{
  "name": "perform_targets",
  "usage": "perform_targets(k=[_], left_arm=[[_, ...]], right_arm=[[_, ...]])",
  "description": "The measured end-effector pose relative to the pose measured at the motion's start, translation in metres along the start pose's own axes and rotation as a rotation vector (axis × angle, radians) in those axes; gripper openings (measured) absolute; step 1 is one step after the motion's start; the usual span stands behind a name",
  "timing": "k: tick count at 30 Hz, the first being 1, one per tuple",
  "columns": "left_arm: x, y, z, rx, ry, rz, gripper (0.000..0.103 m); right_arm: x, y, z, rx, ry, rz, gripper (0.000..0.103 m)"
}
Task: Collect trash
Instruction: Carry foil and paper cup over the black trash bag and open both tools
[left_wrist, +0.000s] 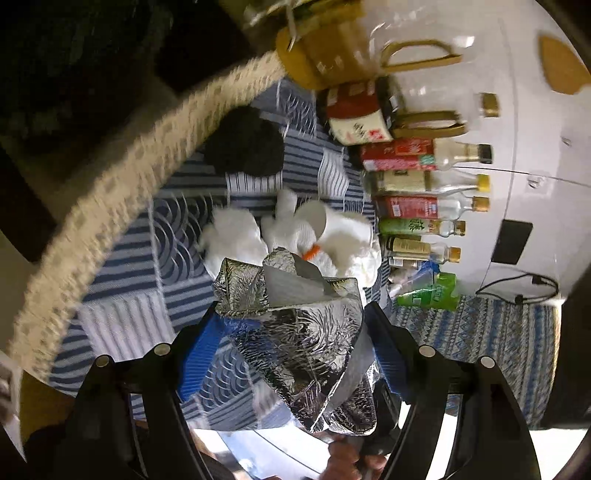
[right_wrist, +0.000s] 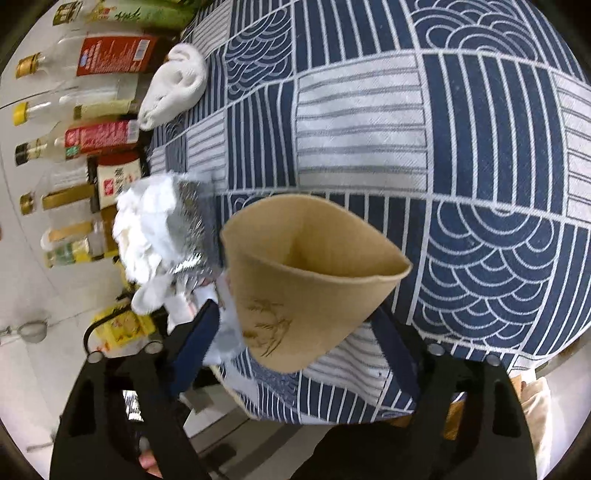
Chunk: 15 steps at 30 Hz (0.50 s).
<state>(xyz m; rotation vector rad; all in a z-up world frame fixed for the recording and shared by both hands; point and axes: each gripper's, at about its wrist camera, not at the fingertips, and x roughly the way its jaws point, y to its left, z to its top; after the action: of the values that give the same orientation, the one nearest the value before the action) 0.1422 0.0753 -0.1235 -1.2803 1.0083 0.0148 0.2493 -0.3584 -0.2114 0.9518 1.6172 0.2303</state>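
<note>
The left gripper (left_wrist: 295, 354) is clamped on a crumpled silver foil wrapper (left_wrist: 295, 332), its blue pads pressing both sides. Just beyond the foil, crumpled white tissues (left_wrist: 236, 236) lie on the blue-and-white patterned tablecloth (left_wrist: 122, 295), with a row of bottles (left_wrist: 424, 206) to their right. The right gripper (right_wrist: 295, 325) is closed on a tan paper cup (right_wrist: 306, 280), squashed between its fingers, mouth facing away. Another white tissue wad (right_wrist: 173, 85) lies far left by the bottles.
</note>
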Motion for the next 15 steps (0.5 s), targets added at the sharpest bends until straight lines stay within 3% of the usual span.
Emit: perform_targets(k=[4, 10, 15], left_arm=[[-0.024, 0.001, 0.008, 0.07, -0.059, 0.019, 0.074], [-0.054, 0.015, 0.023, 0.115, -0.097, 0.025, 0.074], [-0.074, 0.024, 0.037, 0.145, -0.108, 0.029, 0.074]], right_arm=[[0.004, 0.006, 0.002, 0.012, -0.049, -0.034, 0.066], [0.005, 0.015, -0.006, 0.002, -0.125, -0.066, 0.064], [-0.003, 0.026, -0.024, -0.015, -0.159, -0.037, 0.064]])
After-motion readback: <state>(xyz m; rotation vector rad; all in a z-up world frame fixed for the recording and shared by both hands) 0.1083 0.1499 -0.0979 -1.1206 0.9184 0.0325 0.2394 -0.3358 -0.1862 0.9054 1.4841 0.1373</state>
